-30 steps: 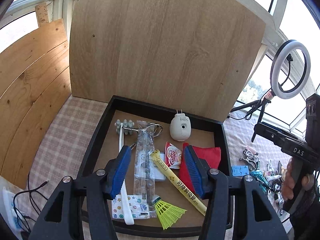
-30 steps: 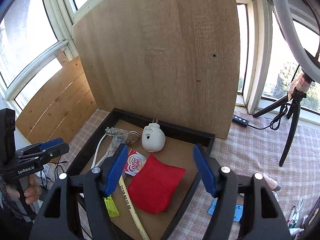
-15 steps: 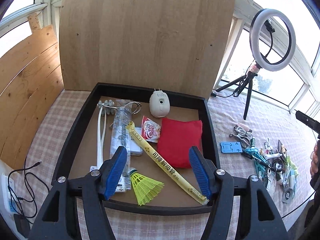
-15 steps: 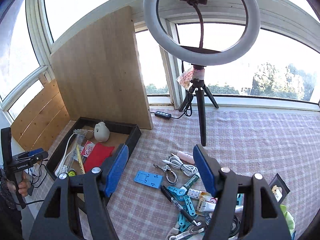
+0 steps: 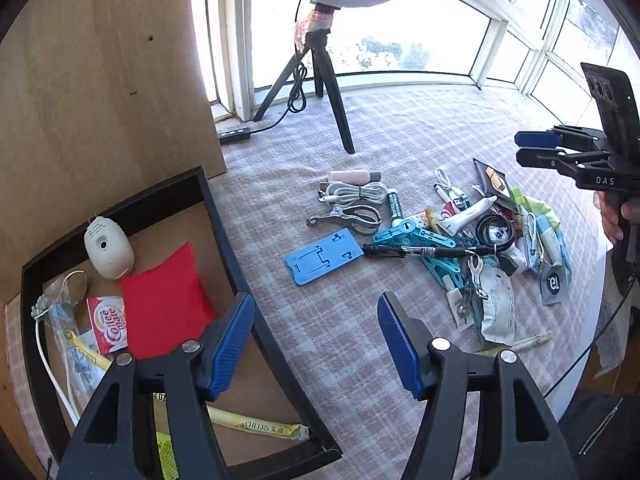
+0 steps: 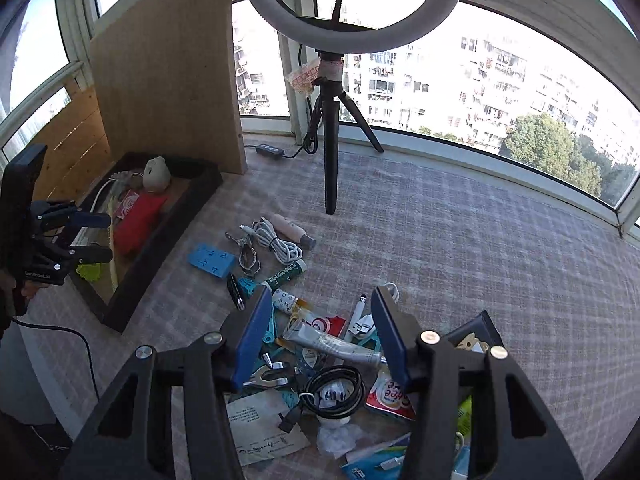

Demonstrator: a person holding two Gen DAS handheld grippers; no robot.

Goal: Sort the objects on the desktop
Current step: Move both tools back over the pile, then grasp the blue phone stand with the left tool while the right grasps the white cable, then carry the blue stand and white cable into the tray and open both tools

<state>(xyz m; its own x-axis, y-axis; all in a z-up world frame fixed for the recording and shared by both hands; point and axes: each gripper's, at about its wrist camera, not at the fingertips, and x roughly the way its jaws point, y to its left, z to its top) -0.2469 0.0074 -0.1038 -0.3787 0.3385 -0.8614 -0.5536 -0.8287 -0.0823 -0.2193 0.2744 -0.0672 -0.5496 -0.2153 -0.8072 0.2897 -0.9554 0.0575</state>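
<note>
Desktop clutter pile sits on the checked cloth right of the black-framed tray. Right gripper, fingers wide and empty, hovers straight over a white squeeze tube lying crosswise. Left gripper, also wide, is farther off.

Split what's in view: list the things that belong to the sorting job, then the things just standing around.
Job: black tray, red pouch, blue plate, white cable, black pen, white tube.

Bystanders: ring light, tripod, wooden board.
</note>
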